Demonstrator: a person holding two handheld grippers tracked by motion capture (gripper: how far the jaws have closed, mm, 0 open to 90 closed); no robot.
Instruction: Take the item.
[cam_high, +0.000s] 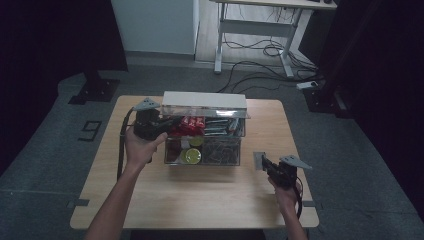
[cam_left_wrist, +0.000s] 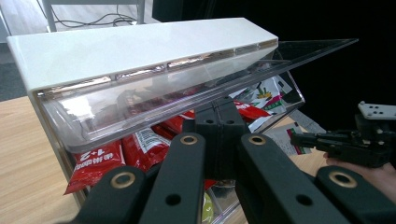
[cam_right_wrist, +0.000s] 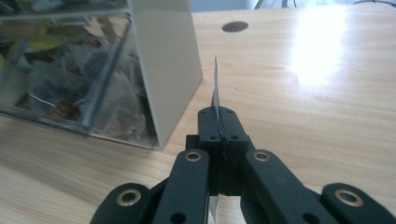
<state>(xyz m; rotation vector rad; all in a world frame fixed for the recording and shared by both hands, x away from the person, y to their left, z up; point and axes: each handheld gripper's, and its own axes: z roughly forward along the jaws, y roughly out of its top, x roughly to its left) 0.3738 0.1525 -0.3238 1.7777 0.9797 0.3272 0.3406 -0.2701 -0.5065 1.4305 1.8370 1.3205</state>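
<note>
A clear plastic two-tier box with raised lid holds red snack packets. The left gripper is clenched under the lid; the right gripper pinches a small flat packet.

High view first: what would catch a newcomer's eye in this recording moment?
The clear two-tier storage box at mid-table, its lid propped up by the left gripper, showing red snack packets inside. To its right, the right gripper pinches a small flat packet edge-on above the wooden table.

Black two-jaw tool with brass-ringed rivets, grey plate.
</note>
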